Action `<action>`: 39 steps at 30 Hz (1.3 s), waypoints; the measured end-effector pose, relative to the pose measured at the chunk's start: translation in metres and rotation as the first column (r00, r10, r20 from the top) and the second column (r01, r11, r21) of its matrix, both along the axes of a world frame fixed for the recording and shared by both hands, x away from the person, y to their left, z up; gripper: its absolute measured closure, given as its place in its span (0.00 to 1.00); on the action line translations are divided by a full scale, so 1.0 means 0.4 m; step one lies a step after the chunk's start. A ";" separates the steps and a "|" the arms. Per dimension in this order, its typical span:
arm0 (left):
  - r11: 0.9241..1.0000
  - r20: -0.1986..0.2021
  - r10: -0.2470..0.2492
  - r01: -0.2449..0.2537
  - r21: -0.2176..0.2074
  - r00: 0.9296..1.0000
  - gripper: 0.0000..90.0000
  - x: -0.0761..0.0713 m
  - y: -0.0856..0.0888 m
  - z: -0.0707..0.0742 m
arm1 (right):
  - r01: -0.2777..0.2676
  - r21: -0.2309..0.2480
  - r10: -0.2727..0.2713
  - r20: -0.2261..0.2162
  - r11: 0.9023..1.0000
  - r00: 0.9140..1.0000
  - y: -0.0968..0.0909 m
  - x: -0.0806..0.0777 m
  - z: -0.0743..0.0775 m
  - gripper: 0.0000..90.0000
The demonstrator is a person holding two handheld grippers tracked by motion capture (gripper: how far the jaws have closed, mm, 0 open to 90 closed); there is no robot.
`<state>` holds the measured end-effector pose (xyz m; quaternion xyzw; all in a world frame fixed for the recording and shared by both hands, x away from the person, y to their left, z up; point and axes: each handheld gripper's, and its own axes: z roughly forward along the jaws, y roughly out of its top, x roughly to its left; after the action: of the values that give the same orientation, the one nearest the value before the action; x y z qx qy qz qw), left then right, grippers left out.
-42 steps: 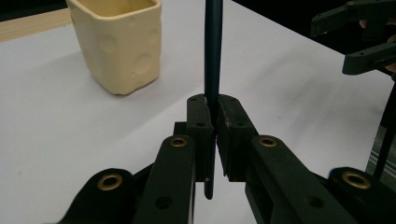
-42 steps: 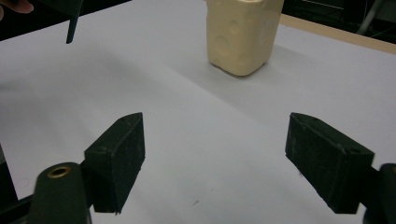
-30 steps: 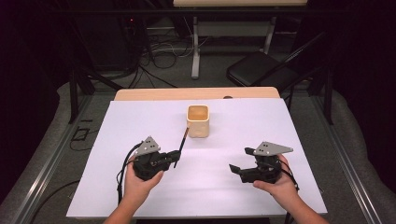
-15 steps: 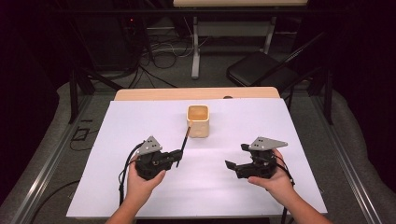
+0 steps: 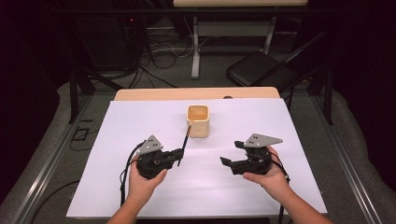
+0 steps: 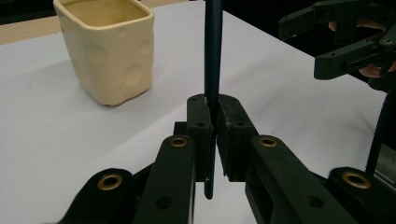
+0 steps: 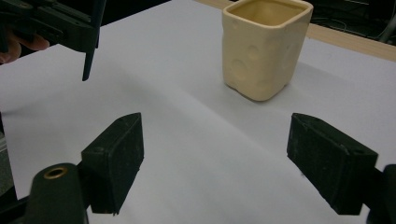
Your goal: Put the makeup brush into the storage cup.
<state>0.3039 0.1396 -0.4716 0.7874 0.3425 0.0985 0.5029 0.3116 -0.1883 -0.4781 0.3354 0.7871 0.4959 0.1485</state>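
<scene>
My left gripper is shut on a thin dark pencil-like stick, held near its lower end. The stick stands up and leans toward a cream square cup at the middle of the white table sheet. To the right, my right gripper hovers open above the sheet and points at the cup. Its jaws have just been closing a little, with nothing between them. The right gripper view shows the stick at its upper left.
The white sheet covers the table, with a wooden strip along its far edge. Beyond the table are a dark chair, cables and desk legs on the floor. Metal rails run down both sides.
My right gripper has shifted slightly left toward the table's middle. The left gripper and the stick have stayed put.
</scene>
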 end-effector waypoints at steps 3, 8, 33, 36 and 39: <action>1.000 -0.001 0.002 -0.002 -0.002 1.000 0.93 0.001 -0.002 -0.001 | 0.000 0.009 0.000 0.003 1.000 1.000 0.005 0.002 0.004 0.24; 1.000 0.001 0.004 -0.004 -0.006 1.000 0.93 0.002 -0.004 -0.001 | -0.005 0.021 0.005 0.005 1.000 1.000 0.015 0.006 0.009 0.26; 0.999 0.002 0.013 -0.013 -0.038 1.000 0.93 0.006 -0.016 -0.008 | -0.051 0.127 0.055 -0.025 0.991 0.998 0.081 0.037 0.046 0.41; 0.999 -0.001 0.012 -0.012 -0.037 1.000 0.93 0.007 -0.019 -0.010 | -0.050 0.151 0.056 -0.031 0.987 0.998 0.084 0.041 0.047 0.44; 0.999 0.000 0.014 -0.014 -0.039 1.000 0.93 0.007 -0.021 -0.012 | -0.048 0.166 0.055 -0.035 0.985 0.998 0.086 0.047 0.047 0.46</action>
<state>0.3067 0.1310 -0.4763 0.7750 0.3498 0.0956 0.5175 0.3304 -0.1538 -0.4594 0.3358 0.7544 0.5565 0.0917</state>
